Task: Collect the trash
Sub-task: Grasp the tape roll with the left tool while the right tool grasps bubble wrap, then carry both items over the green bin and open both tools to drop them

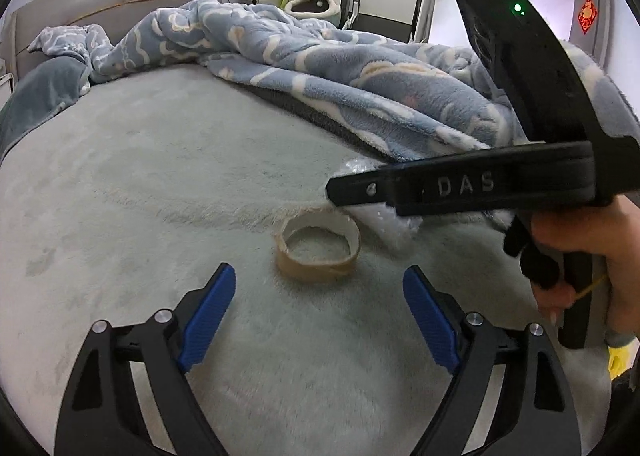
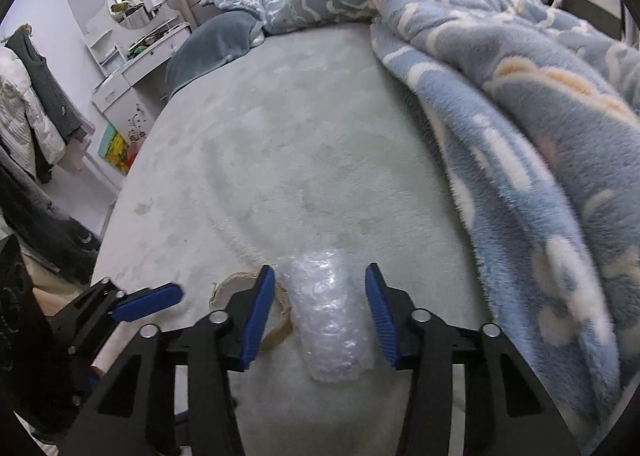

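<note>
Your left tool [image 1: 319, 308] hovers with jaws spread wide; your right tool [image 2: 320, 306], gripped in your hand [image 1: 588, 256], is likewise wide apart.

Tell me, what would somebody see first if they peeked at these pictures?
Probably the big fluffy blue cloud blanket, heaped over the right side and head of the pale green bed. Next, two bits of trash lie side by side near the bed's front edge: an empty cardboard tape ring just ahead of the open left tool, and a crinkly bubble wrap roll sitting between the fingers of the open right tool.
</note>
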### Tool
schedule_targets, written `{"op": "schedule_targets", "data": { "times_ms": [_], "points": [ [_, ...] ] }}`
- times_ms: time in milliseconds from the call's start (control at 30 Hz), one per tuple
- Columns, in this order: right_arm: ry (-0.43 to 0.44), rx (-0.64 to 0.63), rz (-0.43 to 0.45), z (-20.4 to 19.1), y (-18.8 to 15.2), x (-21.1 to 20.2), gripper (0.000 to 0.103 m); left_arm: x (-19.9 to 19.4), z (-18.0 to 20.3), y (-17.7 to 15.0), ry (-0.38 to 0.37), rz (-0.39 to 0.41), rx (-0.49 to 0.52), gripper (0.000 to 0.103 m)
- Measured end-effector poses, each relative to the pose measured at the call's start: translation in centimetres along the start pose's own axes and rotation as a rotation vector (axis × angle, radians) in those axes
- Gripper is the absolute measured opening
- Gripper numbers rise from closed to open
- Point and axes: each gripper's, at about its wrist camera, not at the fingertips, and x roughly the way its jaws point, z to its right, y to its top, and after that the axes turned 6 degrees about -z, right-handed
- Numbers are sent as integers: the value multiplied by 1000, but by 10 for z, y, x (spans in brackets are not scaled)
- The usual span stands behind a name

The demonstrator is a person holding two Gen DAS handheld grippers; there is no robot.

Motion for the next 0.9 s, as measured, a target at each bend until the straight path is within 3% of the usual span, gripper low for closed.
{"op": "schedule_targets", "data": {
  "times_ms": [233,400,533,800,900],
  "points": [
    [-5,-26,-8,3,6,-1,38,25,1,12,-4,-26,-28,84],
    [53,72,46,27,8,-16,38,37,2,16,8,-58,-29,81],
    [72,81,61,27,10,-21,38,41,3,16,29,-75,-31,77],
    [193,102,92,13,13,-38,38,33,0,16,53,-61,-57,52],
    [192,78,102,3,10,-49,38,20,-1,13,72,-29,-69,51]
  ]
}}
